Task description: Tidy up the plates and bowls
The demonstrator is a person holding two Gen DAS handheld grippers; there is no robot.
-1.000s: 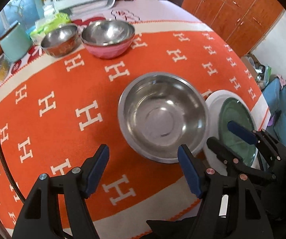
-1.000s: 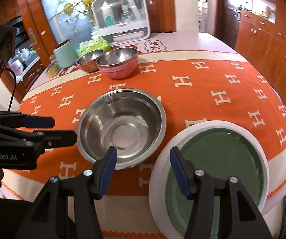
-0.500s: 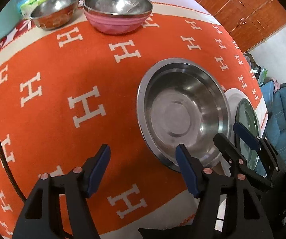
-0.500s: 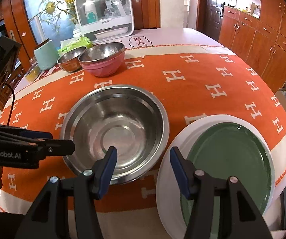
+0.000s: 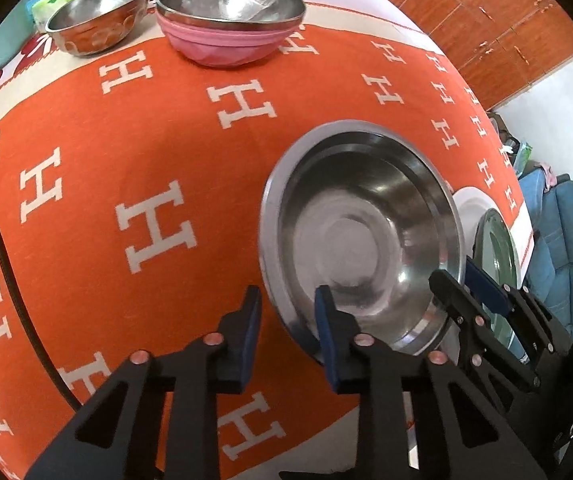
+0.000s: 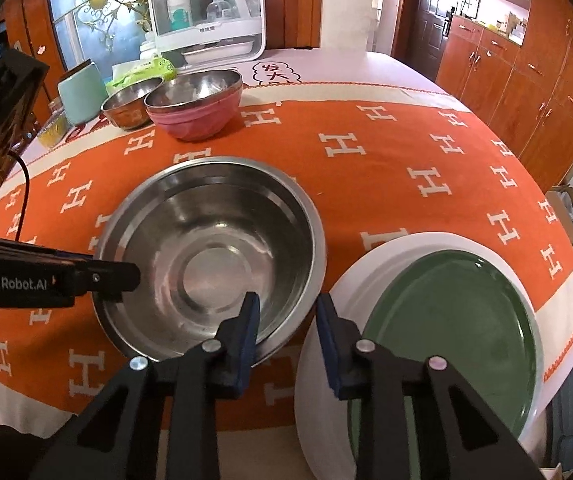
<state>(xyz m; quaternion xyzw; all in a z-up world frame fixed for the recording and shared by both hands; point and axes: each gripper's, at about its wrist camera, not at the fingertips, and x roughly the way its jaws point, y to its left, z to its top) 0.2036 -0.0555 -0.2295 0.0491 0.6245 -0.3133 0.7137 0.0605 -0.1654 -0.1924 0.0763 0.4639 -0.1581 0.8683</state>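
Note:
A large steel bowl (image 5: pixel 358 240) (image 6: pixel 206 248) stands on the orange cloth. My left gripper (image 5: pixel 288 312) straddles its left rim, one finger inside and one outside, and its jaws are closing onto the rim. My right gripper (image 6: pixel 288 312) straddles the near right rim the same way, jaws closing onto it, just beside the white plate (image 6: pixel 318 400). A green plate (image 6: pixel 446 328) lies on that white plate. At the back, a pink bowl (image 6: pixel 196 116) and a small patterned steel bowl (image 6: pixel 128 106) stand side by side.
The table wears an orange cloth (image 6: pixel 366 184) with white H marks. A white countertop cabinet (image 6: pixel 206 12), a mint cup (image 6: pixel 78 92) and a green pack (image 6: pixel 146 70) stand behind the bowls. A black cable (image 5: pixel 6 272) trails at the left. Wooden cupboards line the right wall.
Both grippers have come down onto the big steel bowl. Their jaws have narrowed from wide open to a tight hold around its rim, the left one shifting right to reach it.

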